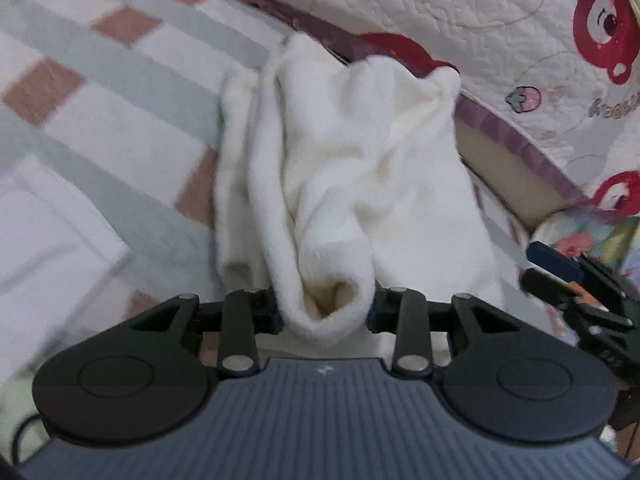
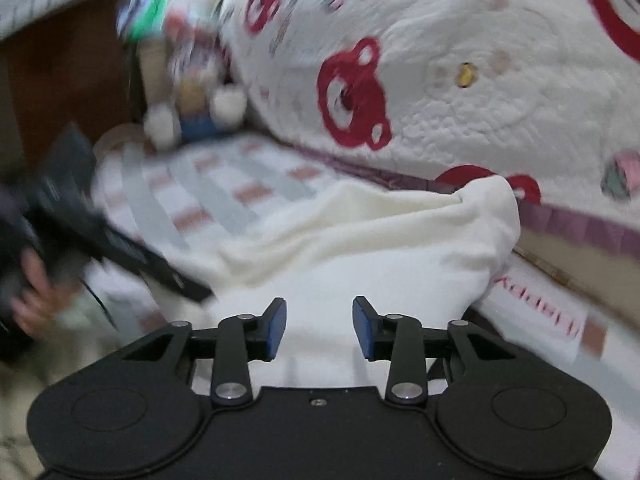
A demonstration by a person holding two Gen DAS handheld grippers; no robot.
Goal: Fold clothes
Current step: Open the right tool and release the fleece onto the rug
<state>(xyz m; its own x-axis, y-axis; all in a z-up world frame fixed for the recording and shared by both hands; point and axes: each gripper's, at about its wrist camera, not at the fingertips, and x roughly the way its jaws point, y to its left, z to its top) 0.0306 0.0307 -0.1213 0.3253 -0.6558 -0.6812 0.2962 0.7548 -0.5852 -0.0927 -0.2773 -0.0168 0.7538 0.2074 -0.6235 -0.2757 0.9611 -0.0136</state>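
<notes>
Left gripper clamped on bunched edge of cream fleece garment, which trails across checked bed cover beside bear quilt. Right gripper wide apart, holding nothing, over cloth. Judgement: keep pinch firm, catch matching edge, draw flat, avoid twist.

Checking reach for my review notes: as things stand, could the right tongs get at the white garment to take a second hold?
Probably yes. The right tongs are open with bare white garment directly ahead of their fingers and nothing between. The left tongs pinch a bunched fold off to the side, clear of that path.
</notes>
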